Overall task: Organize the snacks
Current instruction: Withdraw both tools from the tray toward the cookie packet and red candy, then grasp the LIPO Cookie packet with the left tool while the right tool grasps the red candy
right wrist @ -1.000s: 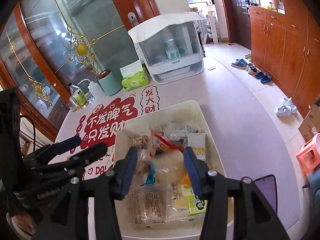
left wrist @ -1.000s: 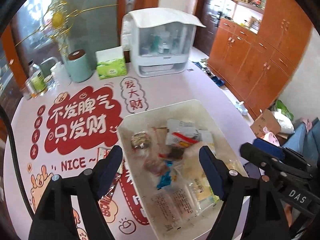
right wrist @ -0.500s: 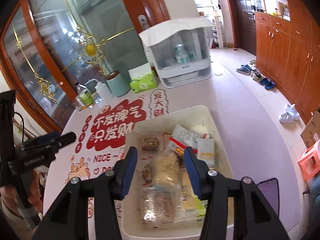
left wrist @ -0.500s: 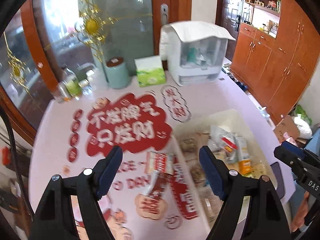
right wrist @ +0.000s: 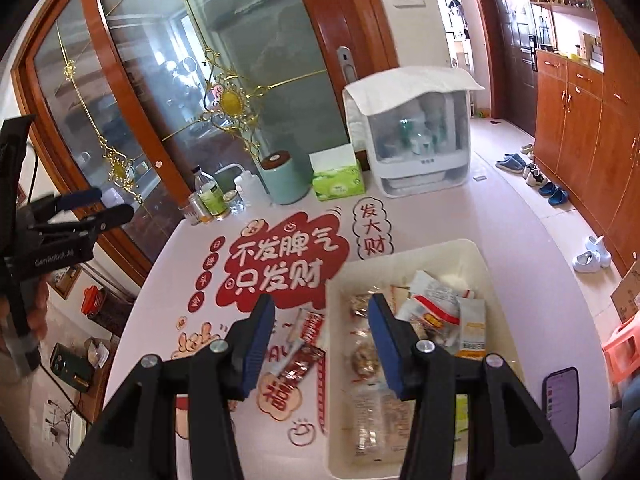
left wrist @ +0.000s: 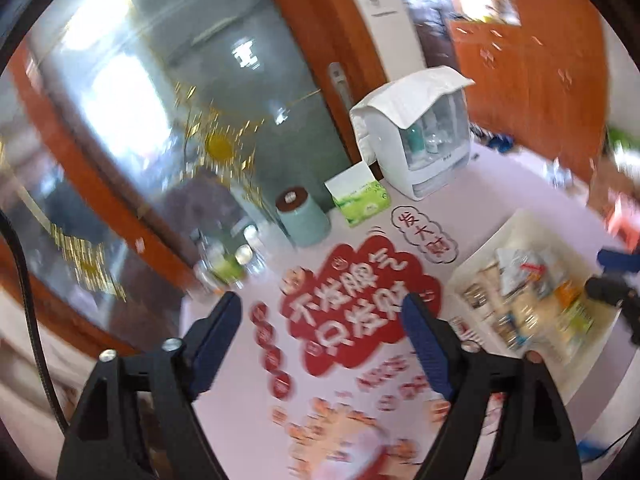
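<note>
A white bin point(right wrist: 476, 254) full of several snack packets stands on the table at the right; it also shows blurred in the left wrist view point(left wrist: 482, 254). Two loose red snack packets point(right wrist: 302, 358) lie on the table just left of the bin. My right gripper point(right wrist: 322, 330) is open and empty, above the bin's left edge and the loose packets. My left gripper point(left wrist: 322, 330) is open and empty, above the red printed mat point(left wrist: 356, 308), left of the bin. It shows at far left in the right wrist view point(right wrist: 86, 210).
At the table's back stand a white covered cabinet point(right wrist: 416, 140), a green tissue box point(right wrist: 338, 182), a teal canister point(right wrist: 282, 182) and small bottles point(right wrist: 210, 198). A phone point(right wrist: 560, 398) lies at the right edge. A glass door stands behind.
Both grippers have drawn back and swung left from over the bin. The left gripper has moved far left over the red mat. Both stay open and empty.
</note>
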`<state>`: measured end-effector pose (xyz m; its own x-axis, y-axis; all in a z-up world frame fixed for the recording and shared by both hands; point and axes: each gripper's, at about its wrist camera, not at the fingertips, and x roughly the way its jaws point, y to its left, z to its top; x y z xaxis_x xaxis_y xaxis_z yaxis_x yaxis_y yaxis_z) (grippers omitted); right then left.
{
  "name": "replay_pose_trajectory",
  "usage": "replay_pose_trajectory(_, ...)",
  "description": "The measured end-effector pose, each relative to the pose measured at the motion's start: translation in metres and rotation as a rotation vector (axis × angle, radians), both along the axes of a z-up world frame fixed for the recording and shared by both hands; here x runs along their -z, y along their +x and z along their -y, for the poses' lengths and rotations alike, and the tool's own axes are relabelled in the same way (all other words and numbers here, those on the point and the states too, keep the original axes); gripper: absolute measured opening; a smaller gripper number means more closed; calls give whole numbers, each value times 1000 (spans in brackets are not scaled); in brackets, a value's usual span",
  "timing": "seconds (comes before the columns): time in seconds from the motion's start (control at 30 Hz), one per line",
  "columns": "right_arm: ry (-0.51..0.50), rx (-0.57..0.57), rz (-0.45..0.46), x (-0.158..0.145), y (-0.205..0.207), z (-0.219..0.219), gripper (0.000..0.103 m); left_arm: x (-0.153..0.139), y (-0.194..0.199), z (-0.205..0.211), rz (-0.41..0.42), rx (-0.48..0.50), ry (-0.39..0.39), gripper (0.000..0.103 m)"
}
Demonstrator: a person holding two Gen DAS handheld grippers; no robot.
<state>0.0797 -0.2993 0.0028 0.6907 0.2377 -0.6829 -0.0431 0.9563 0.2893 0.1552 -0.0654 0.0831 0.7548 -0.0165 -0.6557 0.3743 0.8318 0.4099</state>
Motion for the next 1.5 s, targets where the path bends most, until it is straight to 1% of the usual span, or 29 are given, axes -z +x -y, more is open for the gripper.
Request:
replay_pose_trajectory(0.1, 3, 24, -1, -7, 5, -19, 50, -6, 15, 1, 37, 89, 102, 88)
replay_pose_trajectory(0.17, 1, 44, -6, -8, 10, -32, 50, -2, 29, 4, 47, 172, 162, 88)
replay_pose_trajectory(0.23, -3, 65, -10, -6, 14, -46, 50, 7, 40, 9, 50, 261, 216, 88)
replay_pose_trajectory(0.3, -11, 90, -21, 1, 19, -58, 51, 27, 51, 16, 35, 360, 260, 90)
replay_pose_trajectory(0.33, -11, 105, -31, 6, 21, -64, 51, 43, 59, 20, 10, 422, 277, 90)
replay_pose_trajectory(0.4, -8, 140, -64, 23, 25, -76, 51, 71, 66, 28, -51, 501, 284, 90)
replay_pose_trajectory(0.47, -4, 176, -107, 46, 27, -87, 51, 109, 75, 34, -132, 577, 294, 90)
replay_pose_trajectory(0.6, 14, 223, -194, 94, 26, -106, 51, 186, 79, 45, -260, 719, 328, 89)
replay_pose_trajectory(0.7, 41, 257, -265, 133, 22, -116, 51, 234, 81, 52, -333, 808, 353, 89)
replay_pose_trajectory(0.77, 70, 275, -304, 156, 20, -122, 51, 259, 81, 57, -375, 845, 360, 89)
replay_pose_trajectory(0.87, 93, 314, -344, 187, 24, -127, 51, 288, 86, 65, -437, 888, 351, 89)
replay_pose_trajectory(1.03, 87, 373, -361, 226, 43, -133, 51, 307, 98, 74, -498, 957, 320, 89)
replay_pose_trajectory(1.1, 64, 388, -365, 238, 54, -136, 51, 311, 104, 76, -514, 968, 314, 89)
replay_pose_trajectory(1.2, 43, 404, -398, 256, 67, -139, 52, 315, 112, 76, -540, 980, 303, 89)
replay_pose_trajectory(1.23, 27, 409, -383, 258, 68, -140, 51, 316, 113, 76, -551, 988, 295, 89)
replay_pose_trajectory(1.27, -14, 412, -363, 256, 70, -143, 51, 317, 114, 76, -559, 996, 288, 89)
replay_pose_trajectory(1.3, -33, 406, -371, 257, 72, -145, 51, 318, 113, 75, -569, 1007, 279, 89)
replay_pose_trajectory(1.33, -54, 404, -360, 257, 73, -148, 50, 319, 113, 75, -573, 1014, 275, 89)
replay_pose_trajectory(1.37, -76, 402, -358, 257, 72, -150, 48, 321, 111, 76, -580, 1026, 270, 89)
replay_pose_trajectory(1.43, -121, 393, -358, 256, 70, -153, 38, 324, 106, 76, -588, 1048, 262, 89)
replay_pose_trajectory(1.5, -129, 386, -360, 255, 63, -152, 37, 326, 99, 78, -603, 1072, 250, 89)
